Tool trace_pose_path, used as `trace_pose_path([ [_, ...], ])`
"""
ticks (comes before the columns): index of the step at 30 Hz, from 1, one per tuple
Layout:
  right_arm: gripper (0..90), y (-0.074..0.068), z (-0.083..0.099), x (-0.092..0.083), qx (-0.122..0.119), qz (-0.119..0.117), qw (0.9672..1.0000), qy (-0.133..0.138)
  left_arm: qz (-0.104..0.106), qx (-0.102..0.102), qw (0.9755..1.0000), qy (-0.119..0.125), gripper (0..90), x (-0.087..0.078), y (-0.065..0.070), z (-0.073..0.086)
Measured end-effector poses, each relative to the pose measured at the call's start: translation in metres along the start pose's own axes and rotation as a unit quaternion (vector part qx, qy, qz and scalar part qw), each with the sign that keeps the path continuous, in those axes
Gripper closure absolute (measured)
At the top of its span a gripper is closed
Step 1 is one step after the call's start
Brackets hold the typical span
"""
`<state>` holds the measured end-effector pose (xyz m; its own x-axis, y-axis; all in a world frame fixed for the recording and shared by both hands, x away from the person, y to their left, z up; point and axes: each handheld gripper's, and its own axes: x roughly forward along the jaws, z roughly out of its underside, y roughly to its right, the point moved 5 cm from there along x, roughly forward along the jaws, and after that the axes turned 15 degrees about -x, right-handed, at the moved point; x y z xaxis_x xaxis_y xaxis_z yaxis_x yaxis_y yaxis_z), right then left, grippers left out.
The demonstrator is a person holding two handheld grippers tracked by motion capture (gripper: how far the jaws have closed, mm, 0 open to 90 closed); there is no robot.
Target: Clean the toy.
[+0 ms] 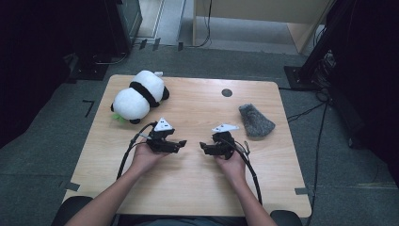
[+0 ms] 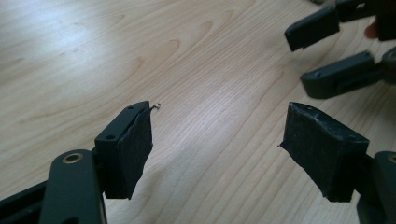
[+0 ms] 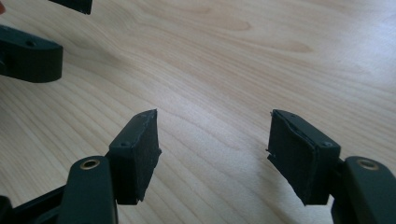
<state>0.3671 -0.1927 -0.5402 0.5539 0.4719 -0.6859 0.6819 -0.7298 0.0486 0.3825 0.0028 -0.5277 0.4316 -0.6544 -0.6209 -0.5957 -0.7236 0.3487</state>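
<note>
Two hands hold black grippers low over the middle of a wooden table [image 1: 197,179], tips facing each other. My left gripper [image 1: 181,143] is open, its pads [image 2: 133,149] apart with only bare wood between them [image 2: 217,140]. My right gripper [image 1: 203,146] is open too, nothing between its pads [image 3: 140,154], midpoint [image 3: 212,149]. In the left gripper view the right gripper's jaws show at top right; in the right gripper view the left gripper's jaws show at top left. A panda plush [image 1: 139,96] lies at the table's far left. A grey fuzzy cloth [image 1: 254,121] lies at the right.
A small dark round hole [image 1: 227,92] sits near the table's far edge. Cables trail from both grippers toward the front edge. Grey carpet surrounds the table, with dark equipment and cables on the floor at the far left and right.
</note>
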Motion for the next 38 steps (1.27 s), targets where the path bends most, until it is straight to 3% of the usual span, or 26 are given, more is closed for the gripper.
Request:
trace_pose_path([
  [2,33.7,-0.001,0.003,0.005,-0.001,0.0,1.0,-0.008,-0.006,0.002,1.0,-0.007,24.7,0.004,0.0,0.004],
  [7,33.7,-0.002,0.004,0.009,-0.011,0.013,0.9999,0.0,-0.016,0.008,0.9997,-0.015,24.7,0.011,-0.003,0.008],
  [11,31.2,-0.004,0.005,0.012,-0.028,0.025,0.9993,0.007,-0.026,0.014,0.9991,-0.029,24.7,0.017,-0.005,0.013],
  [15,24.4,-0.009,0.006,0.015,-0.052,0.034,0.998,0.011,-0.032,0.022,0.9989,-0.025,24.7,0.02,-0.004,0.013],
  [38,16.1,-0.011,0.005,0.018,-0.067,0.017,0.9976,0.007,-0.039,0.026,0.9986,-0.025,24.4,0.021,-0.004,0.013],
])
